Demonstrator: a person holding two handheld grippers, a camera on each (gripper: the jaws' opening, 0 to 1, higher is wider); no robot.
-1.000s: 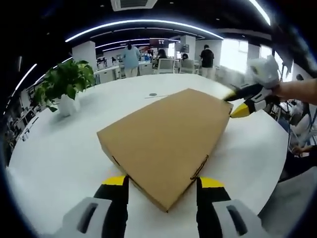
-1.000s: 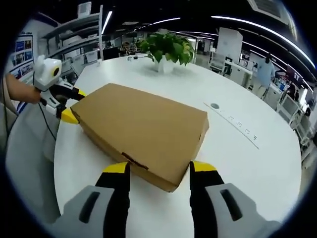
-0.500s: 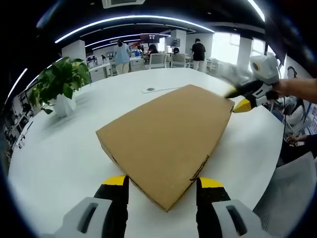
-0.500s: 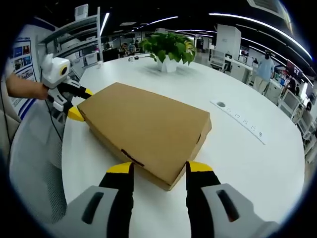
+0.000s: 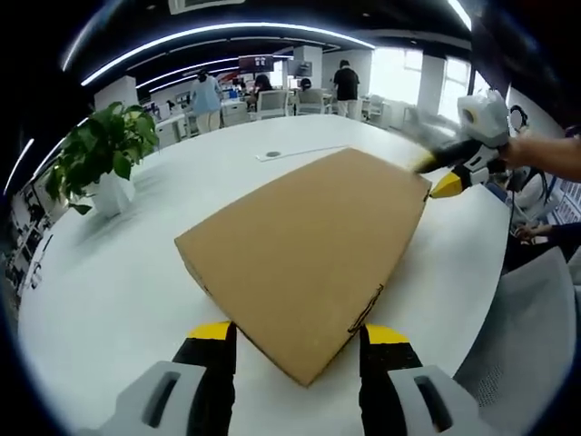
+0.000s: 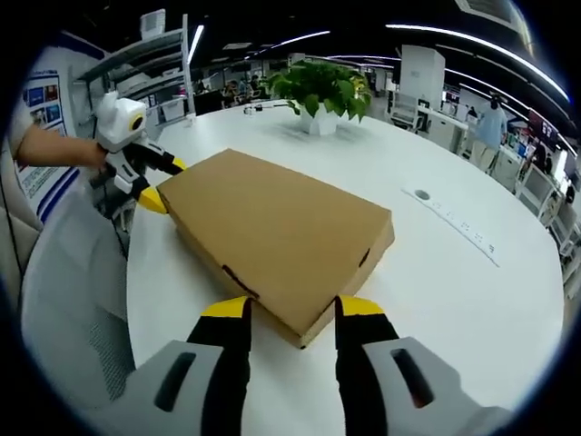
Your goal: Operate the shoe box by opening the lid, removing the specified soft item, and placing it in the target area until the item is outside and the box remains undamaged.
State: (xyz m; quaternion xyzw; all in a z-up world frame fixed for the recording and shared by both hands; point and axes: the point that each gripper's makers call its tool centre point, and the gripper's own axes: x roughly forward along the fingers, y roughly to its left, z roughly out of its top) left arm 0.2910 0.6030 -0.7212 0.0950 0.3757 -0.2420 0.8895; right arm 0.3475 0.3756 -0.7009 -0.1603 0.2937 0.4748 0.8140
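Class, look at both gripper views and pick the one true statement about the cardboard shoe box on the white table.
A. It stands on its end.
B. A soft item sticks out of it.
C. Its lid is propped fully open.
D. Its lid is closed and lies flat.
D: the shoe box lies flat on the table with its lid shut, and each open tool, left and right, straddles a corner.

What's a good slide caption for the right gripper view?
Open tongs straddle a corner of the closed cardboard shoe box on a white table; the other tongs flank the far corner.
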